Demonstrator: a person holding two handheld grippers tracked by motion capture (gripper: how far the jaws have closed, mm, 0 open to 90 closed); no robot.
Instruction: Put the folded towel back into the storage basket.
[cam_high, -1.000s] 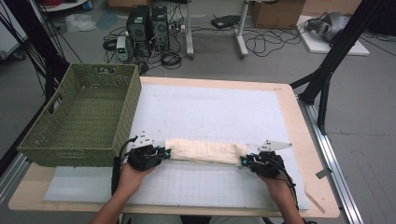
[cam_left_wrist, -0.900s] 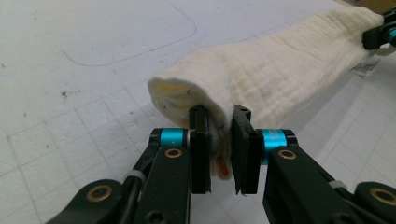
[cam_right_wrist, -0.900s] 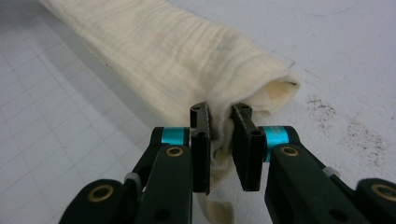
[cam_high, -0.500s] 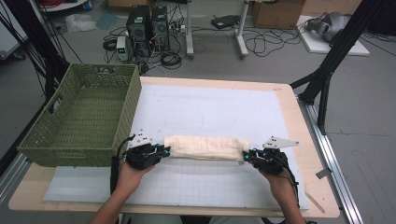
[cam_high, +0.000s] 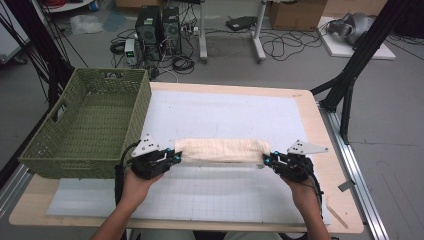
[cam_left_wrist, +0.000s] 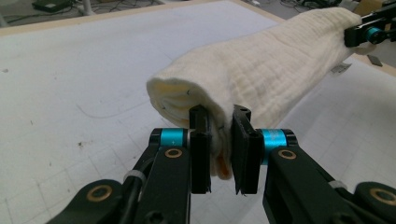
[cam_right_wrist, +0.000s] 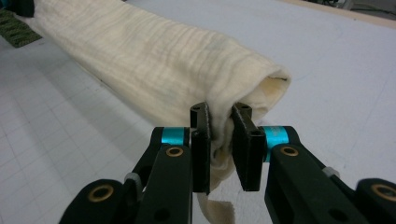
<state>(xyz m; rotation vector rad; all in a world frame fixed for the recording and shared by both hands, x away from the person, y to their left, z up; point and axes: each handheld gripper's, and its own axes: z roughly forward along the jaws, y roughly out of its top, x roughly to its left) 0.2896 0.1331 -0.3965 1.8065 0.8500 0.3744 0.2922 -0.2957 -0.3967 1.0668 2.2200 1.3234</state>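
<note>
Between the two claws: rolled cream towel (cam_high: 219, 150), one end pinched in each. Left claw (cam_high: 176, 155) has its jaws narrow, clamped on the towel's end folds; the left gripper view shows cloth squeezed between the pads (cam_left_wrist: 201, 140). Right claw (cam_high: 266, 160) does the same at the far end, with a loose tail of cloth hanging below its jaws.

Step, as I read it: two-handed carry of the roll, just off the worktop (cam_high: 235, 115). Basket (cam_high: 90, 125) sits left of the left claw, empty as far as I can see, so it's the likely drop point.

Next move needs both claws travelling together, same height, holding tension so the roll doesn't sag or unroll, and clearing the basket rim before release.

Surface: wood worktop under a white gridded mat. Beyond the claws: grey floor, PC towers (cam_high: 157, 27), loose cables, black frame legs.
</note>
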